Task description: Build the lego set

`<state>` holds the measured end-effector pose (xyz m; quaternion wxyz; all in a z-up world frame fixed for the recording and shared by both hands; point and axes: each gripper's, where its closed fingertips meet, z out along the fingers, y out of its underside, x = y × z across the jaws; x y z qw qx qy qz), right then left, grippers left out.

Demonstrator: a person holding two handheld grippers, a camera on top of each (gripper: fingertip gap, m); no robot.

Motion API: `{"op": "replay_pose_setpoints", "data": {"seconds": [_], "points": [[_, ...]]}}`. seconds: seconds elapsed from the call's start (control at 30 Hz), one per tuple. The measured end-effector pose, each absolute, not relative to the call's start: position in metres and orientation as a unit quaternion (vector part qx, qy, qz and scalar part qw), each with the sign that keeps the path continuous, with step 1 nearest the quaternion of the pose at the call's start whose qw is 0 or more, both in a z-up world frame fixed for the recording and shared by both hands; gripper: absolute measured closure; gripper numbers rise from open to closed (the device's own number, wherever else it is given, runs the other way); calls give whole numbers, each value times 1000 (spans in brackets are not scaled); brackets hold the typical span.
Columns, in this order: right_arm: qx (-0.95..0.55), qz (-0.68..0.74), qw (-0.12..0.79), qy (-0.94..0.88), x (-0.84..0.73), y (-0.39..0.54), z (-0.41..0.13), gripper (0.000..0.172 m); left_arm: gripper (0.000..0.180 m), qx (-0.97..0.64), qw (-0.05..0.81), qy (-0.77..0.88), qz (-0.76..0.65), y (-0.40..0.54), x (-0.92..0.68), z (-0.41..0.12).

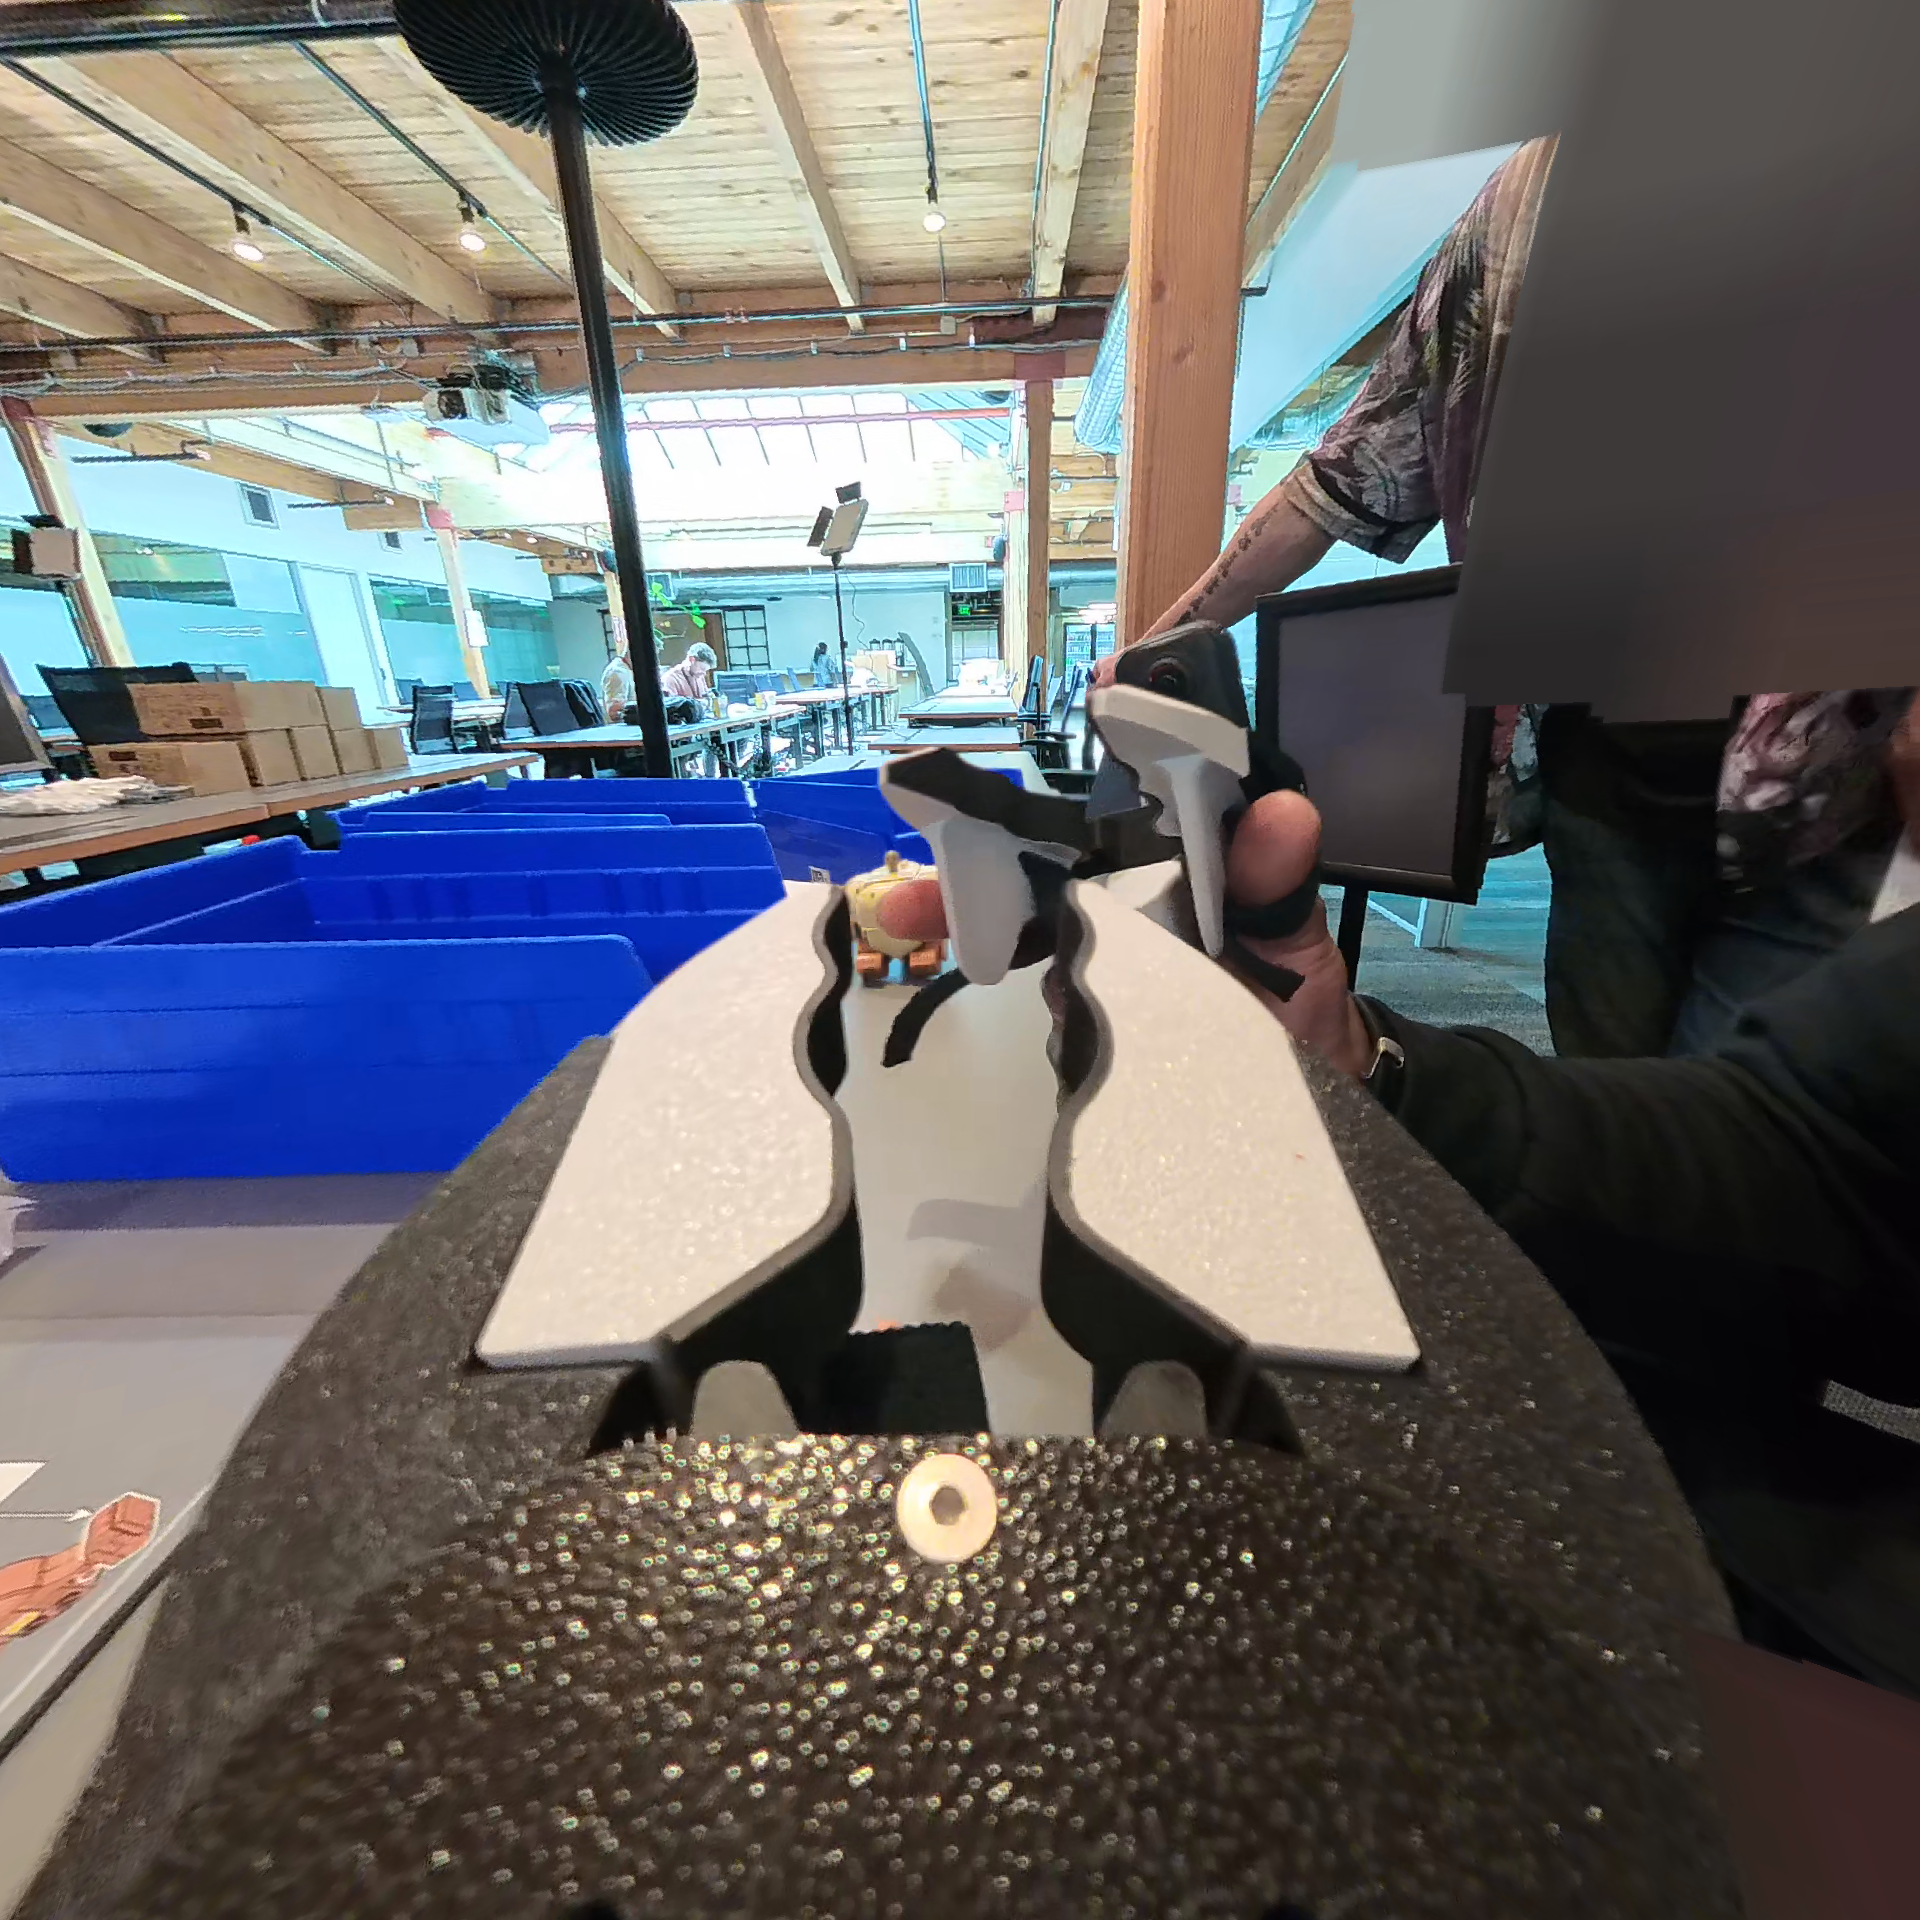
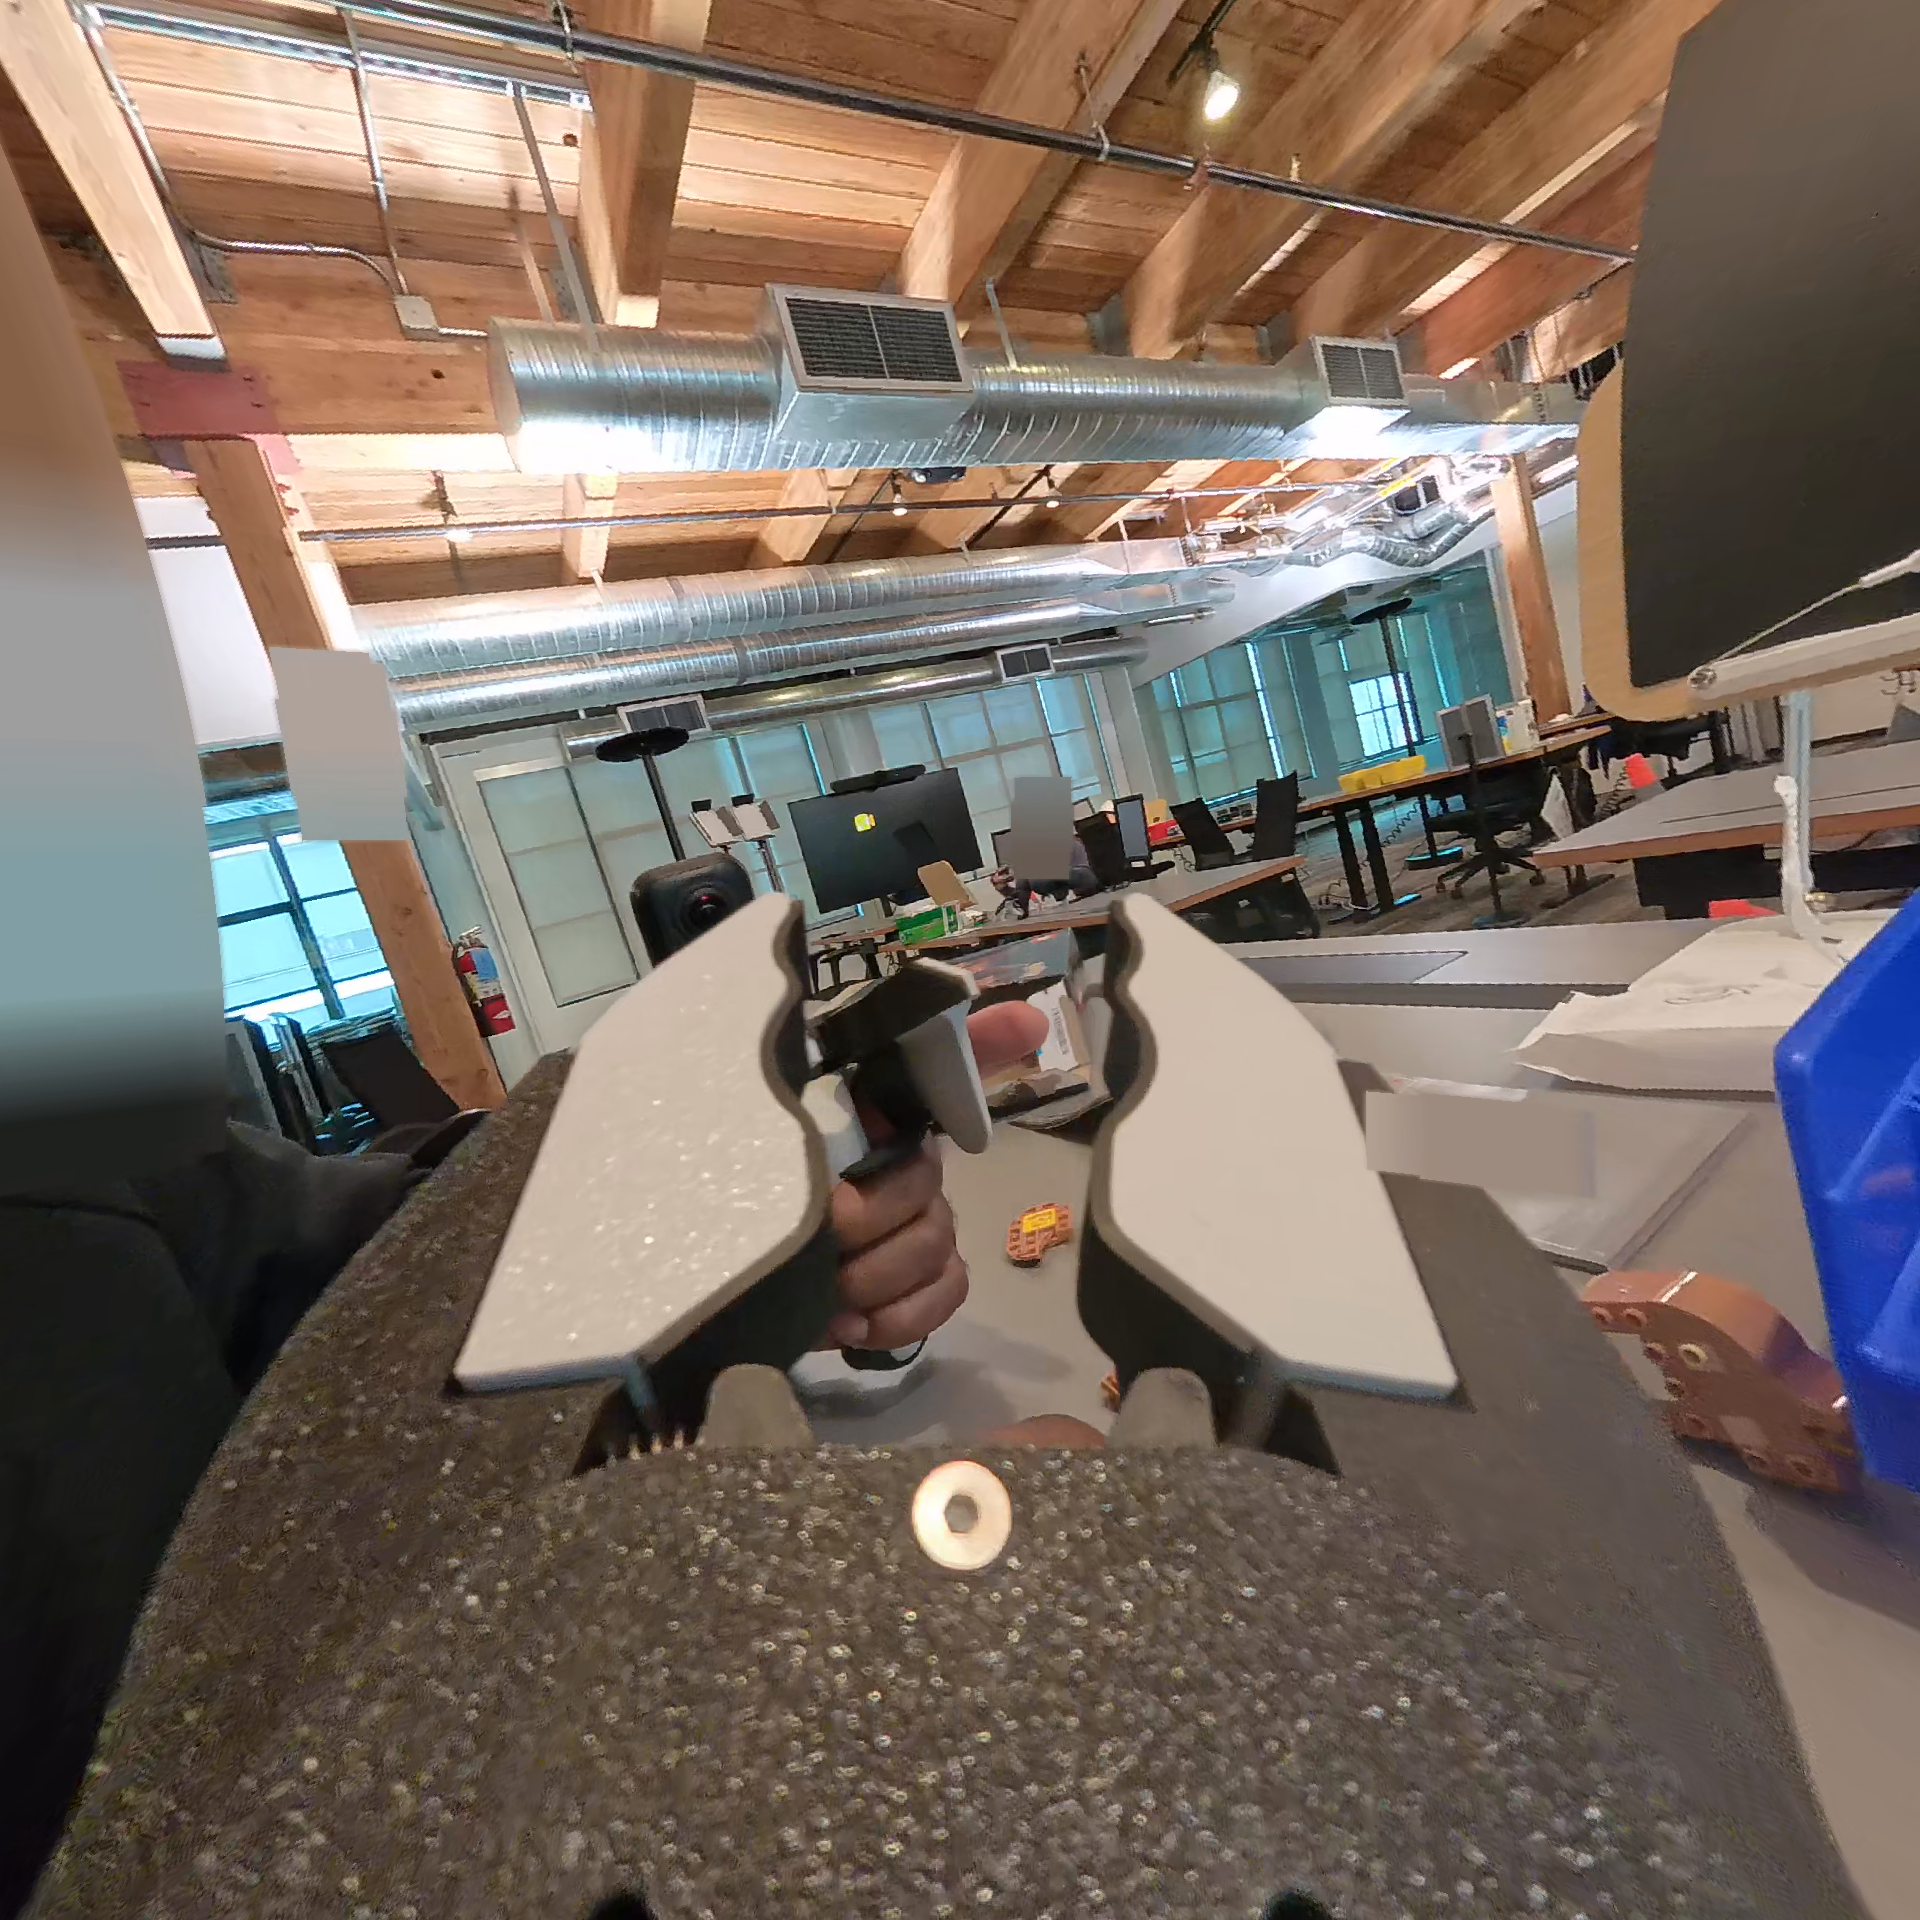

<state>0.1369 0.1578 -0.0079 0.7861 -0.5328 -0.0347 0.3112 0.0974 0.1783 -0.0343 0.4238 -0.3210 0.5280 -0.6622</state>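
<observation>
Both jaws hang released, nothing pinched: left gripper [image 1: 940, 977] mid-frame faces the right gripper [image 2: 951, 997]; small yellow toy [image 1: 883, 920] sits untouched beyond.

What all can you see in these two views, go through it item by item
blue bins: several, blue, left of the left gripper
yellow toy: one, yellow with brown feet, on the table beyond the left gripper
brown studded piece: one, brown, beside a blue bin
small orange piece: one, orange, on the grey table
white bag: one, white, far right
left gripper: white fingers apart, nothing between them
right gripper: white fingers apart, nothing between them
</observation>
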Motion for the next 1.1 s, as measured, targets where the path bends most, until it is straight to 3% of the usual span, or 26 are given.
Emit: {"op": "replay_pose_setpoints", "data": {"seconds": [0.1, 0.27, 0.47, 0.57, 0.73, 0.8, 0.9, 1.1], "points": [[-533, 310, 787, -28, 139, 159, -7, 108, 136, -327, 423, 523, -664, 181, 98, -33], [-530, 308, 789, -23, 141, 158, -7, 112, 136, -331, 427, 521, -661, 182, 99, -34], [-509, 301, 806, -20, 146, 153, -5, 172, 153, -328, 436, 520, -657, 183, 98, -34], [-509, 301, 806, -24, 145, 153, -5, 172, 161, -327, 435, 520, -658, 183, 97, -34], [-509, 300, 806, -27, 144, 152, -4, 156, 165, -326, 434, 523, -657, 183, 97, -34], [-506, 300, 808, -27, 144, 152, -4, 156, 180, -321, 432, 527, -658, 181, 96, -34], [-503, 296, 811, -24, 146, 152, -3, 172, 180, -321, 430, 530, -656, 180, 97, -35], [-509, 294, 809, -22, 146, 153, -5, 161, 167, -330, 432, 524, -656, 183, 98, -36]]}}
